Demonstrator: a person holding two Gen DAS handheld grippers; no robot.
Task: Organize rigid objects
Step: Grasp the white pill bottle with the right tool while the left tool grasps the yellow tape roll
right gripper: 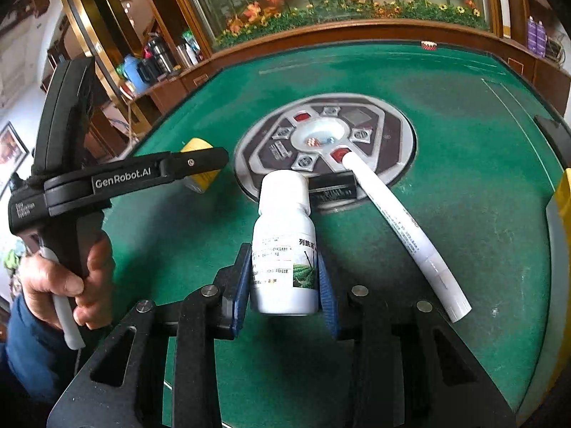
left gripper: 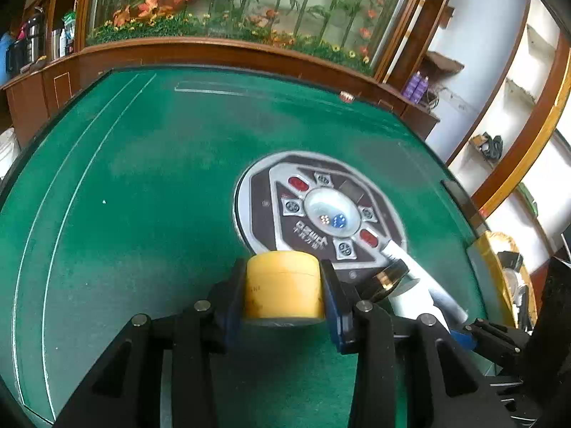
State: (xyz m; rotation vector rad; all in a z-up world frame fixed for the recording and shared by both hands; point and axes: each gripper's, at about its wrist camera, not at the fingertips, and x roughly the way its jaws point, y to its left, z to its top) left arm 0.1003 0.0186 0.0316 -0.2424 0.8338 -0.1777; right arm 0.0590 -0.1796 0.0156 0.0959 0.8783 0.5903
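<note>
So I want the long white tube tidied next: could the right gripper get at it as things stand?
Probably not yet. The right gripper is shut on a white plastic bottle. The long white tube lies uncovered on the green felt table just beside it, so once the bottle is released the way looks free.

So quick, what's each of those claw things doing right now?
Left gripper: closed on the yellow jar.
Right gripper: closed on the white bottle.

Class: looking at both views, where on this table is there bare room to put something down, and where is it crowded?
Bare felt runs wide between the round centre panel and the white lines. Crowded: the panel's near edge, with white bottle, white tube, black box and yellow jar.
</note>
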